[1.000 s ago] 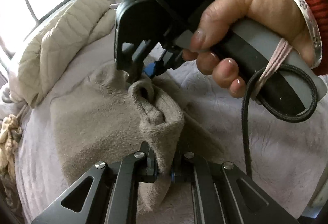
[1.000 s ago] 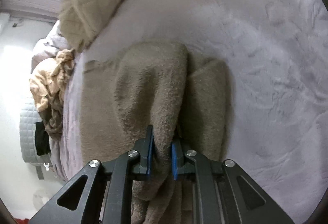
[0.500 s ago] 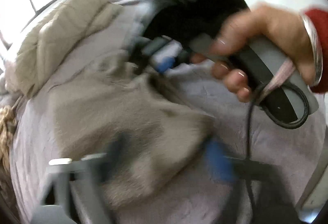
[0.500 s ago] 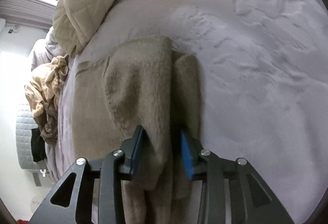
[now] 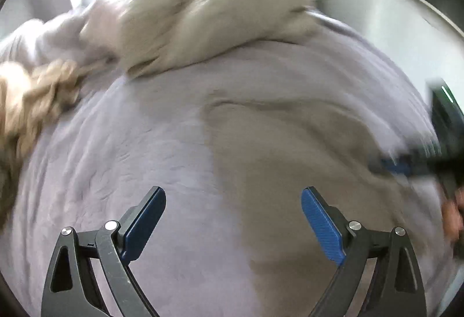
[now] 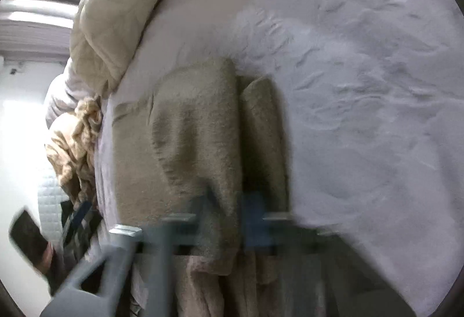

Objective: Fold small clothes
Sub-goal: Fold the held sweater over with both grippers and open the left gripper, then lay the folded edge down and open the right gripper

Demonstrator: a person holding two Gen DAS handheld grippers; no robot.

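Note:
A beige fleece garment (image 5: 290,160) lies folded lengthwise on the lilac bed sheet (image 5: 130,143). In the right wrist view the garment (image 6: 197,143) shows two long folded layers side by side. My left gripper (image 5: 233,220) hovers wide open above the sheet and the garment's left edge, with nothing between its blue pads (image 5: 322,225). My right gripper (image 6: 233,218) is smeared by motion, with a fold of the garment between its fingers; how far apart they stand is unclear. It also appears blurred at the right edge of the left wrist view as the right gripper (image 5: 406,166).
A cream quilted jacket (image 5: 208,18) lies at the far side of the bed. A crumpled tan cloth (image 5: 26,114) sits at the left edge. A hand (image 5: 452,218) holds the right gripper. Bare sheet (image 6: 362,114) spreads to the garment's right.
My left gripper let go of the garment's fold, opened wide and swung to the left. My right gripper loosened on its fold half a second ago and its fingers are now blurred.

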